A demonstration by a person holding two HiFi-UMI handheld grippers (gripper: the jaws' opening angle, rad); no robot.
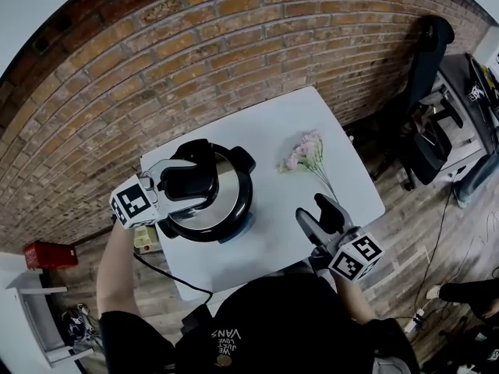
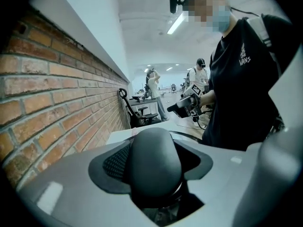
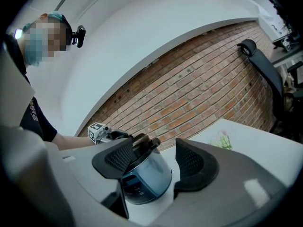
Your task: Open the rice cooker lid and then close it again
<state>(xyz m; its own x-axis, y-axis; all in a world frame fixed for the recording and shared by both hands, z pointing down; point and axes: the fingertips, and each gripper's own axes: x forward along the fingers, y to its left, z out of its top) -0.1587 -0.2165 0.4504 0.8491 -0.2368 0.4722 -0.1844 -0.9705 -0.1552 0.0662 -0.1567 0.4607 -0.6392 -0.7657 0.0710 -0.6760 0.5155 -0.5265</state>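
**Black handle in the grip, cooker body unbraced**

Your left gripper (image 1: 195,170) sits over the rice cooker (image 1: 234,209), which stands at the 9 o'clock side of the white table (image 1: 312,111). Its tongs are spread wide and, as far as I can judge, closed on the rounded lid handle (image 2: 154,164), which fills the whole gap between the pads. The lid (image 1: 230,174) looks down and flat.

Your right gripper (image 1: 316,213) hangs at 5 o'clock, tongs apart with nothing between them, well apart from the cooker.

What could go wrong:
- The handle is smooth and domed. If you pull up at an angle, the pads could slide off it and the lid would drop.
- Nothing steadies the body. If the latch is not freed, your lift could tip or drag the whole cooker toward the table's edge at 9 o'clock.
- The power cord (image 1: 168,275) trails off the near edge at 7 o'clock, so a dragged cooker would tug it.
- The flowers (image 1: 306,150) at 1 o'clock lie clear of your path.
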